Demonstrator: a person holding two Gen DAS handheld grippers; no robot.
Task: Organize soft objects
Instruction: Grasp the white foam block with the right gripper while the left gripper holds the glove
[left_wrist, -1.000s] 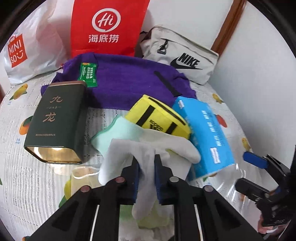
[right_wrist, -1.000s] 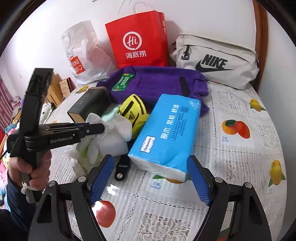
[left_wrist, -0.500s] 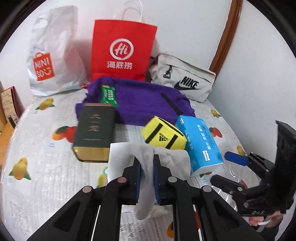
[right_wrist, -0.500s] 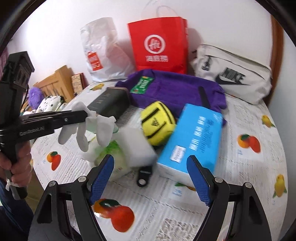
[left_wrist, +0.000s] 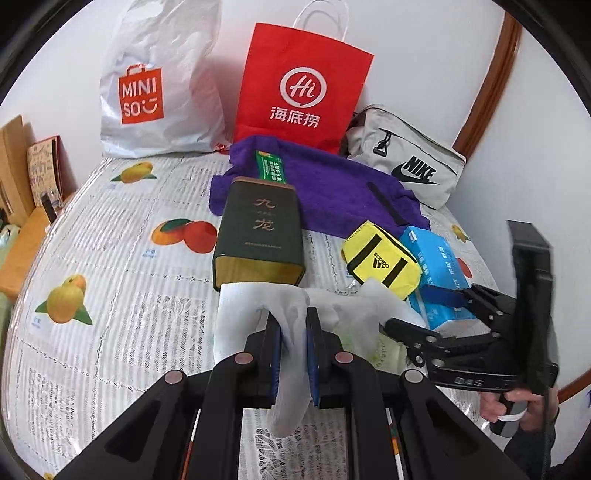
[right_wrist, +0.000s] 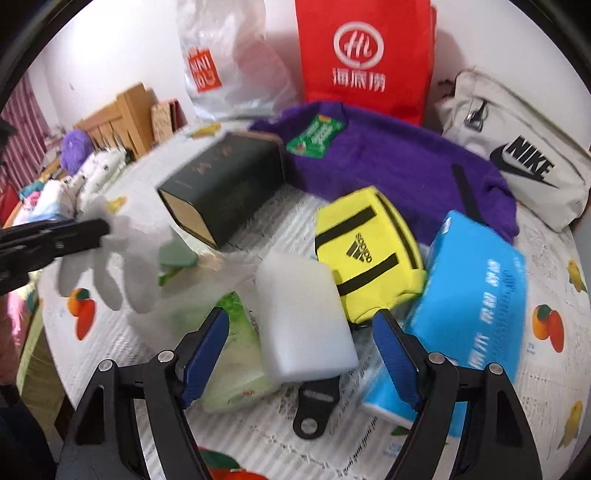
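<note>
Right wrist view: my right tool (right_wrist: 301, 350) is closing, pads straddling but not touching the white sponge (right_wrist: 303, 317) lying lengthwise ahead; my left tool (left_wrist: 291, 354) clamps a white glove (left_wrist: 284, 332).

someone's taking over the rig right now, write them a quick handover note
Left tool: shut on the white glove, lifted off the table.
Right tool: jaws closing, pads not yet touching the white sponge block between them.
On the fruit-print tablecloth: sponge block beside the yellow pouch and blue tissue pack, a green-and-white packet to its left, purple towel behind.
Done: glove picked up.
Left: grip the sponge, place both, then sort the remaining soft items.
</note>
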